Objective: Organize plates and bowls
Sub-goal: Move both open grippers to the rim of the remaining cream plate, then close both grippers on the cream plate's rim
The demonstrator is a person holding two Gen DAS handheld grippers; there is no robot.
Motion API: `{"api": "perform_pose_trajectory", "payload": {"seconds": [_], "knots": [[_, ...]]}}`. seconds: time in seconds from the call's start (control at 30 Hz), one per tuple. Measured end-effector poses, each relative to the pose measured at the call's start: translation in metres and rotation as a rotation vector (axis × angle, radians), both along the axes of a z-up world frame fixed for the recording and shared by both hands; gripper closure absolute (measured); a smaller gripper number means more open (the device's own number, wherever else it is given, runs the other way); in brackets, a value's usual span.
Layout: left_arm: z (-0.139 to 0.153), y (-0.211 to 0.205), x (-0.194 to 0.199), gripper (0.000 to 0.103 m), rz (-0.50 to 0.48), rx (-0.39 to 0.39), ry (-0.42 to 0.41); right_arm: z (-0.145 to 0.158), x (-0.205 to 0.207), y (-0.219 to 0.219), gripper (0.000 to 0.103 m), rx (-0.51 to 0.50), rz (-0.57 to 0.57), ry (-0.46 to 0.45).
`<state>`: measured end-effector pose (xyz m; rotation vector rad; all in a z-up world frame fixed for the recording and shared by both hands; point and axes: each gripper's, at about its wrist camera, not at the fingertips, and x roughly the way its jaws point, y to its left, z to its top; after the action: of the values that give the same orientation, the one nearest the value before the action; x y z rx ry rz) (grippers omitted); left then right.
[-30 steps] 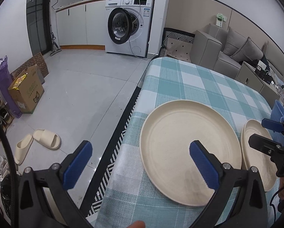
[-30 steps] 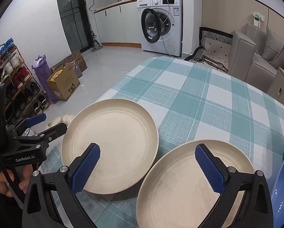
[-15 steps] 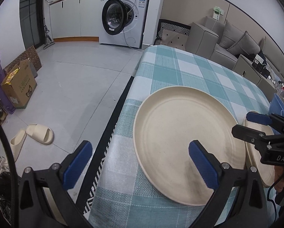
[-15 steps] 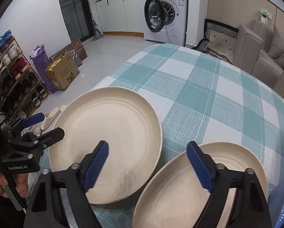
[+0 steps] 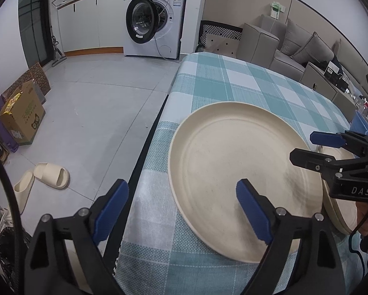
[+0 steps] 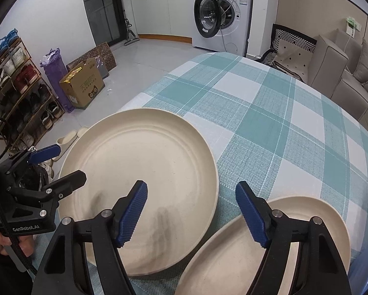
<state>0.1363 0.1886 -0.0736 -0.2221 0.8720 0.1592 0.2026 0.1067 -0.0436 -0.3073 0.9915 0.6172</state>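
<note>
A large cream plate [image 5: 238,172] lies near the left edge of the checked table; it also shows in the right wrist view [image 6: 144,177]. A second cream plate [image 6: 282,241] lies to its right, partly hidden in the left wrist view [image 5: 341,211]. My left gripper [image 5: 181,209] is open, its right finger over the large plate and its left finger past the table edge. My right gripper [image 6: 191,211] is open above the gap between the two plates. It also shows in the left wrist view [image 5: 316,147]. A blue dish [image 5: 360,125] shows at the far right.
The teal checked tablecloth [image 6: 270,113] covers the table. The table's left edge [image 5: 159,127] drops to a tiled floor with slippers [image 5: 51,179] and a cardboard box [image 5: 21,115]. A washing machine [image 5: 154,19] and sofa [image 5: 294,51] stand beyond.
Both grippers have moved closer to the plates. My right gripper has narrowed its opening and shifted left toward the large plate.
</note>
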Motion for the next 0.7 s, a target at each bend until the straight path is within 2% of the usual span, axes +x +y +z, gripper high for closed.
{"api": "perform_pose_trajectory", "payload": {"seconds": [0.13, 0.23, 0.3, 0.37, 0.6, 0.7], "knots": [[-0.0011, 0.0005, 0.0000, 0.017, -0.008, -0.004, 0.008, -0.0026, 0.0015, 0.0024, 0.031, 0.000, -0.001, 0.009], [-0.0033, -0.0001, 0.0001, 0.029, -0.019, -0.005, 0.024, -0.0059, 0.0022, 0.0037, 0.035, -0.004, -0.006, 0.022], [-0.0053, -0.0003, -0.0002, 0.032, -0.024, -0.007, 0.035, -0.0080, 0.0018, 0.0052, 0.037, -0.006, -0.001, 0.031], [-0.0069, -0.0004, -0.0003, 0.041, -0.032, -0.013, 0.046, -0.0091, 0.0003, 0.0071, 0.041, -0.017, 0.001, 0.029], [-0.0085, 0.0013, -0.0010, 0.047, -0.038, -0.006, 0.055, -0.0094, -0.0027, 0.0060, 0.053, -0.045, -0.014, 0.006], [-0.0084, 0.0040, -0.0022, 0.054, -0.034, -0.005, 0.055, -0.0091, -0.0058, 0.0055, 0.056, -0.048, -0.012, -0.002]]}}
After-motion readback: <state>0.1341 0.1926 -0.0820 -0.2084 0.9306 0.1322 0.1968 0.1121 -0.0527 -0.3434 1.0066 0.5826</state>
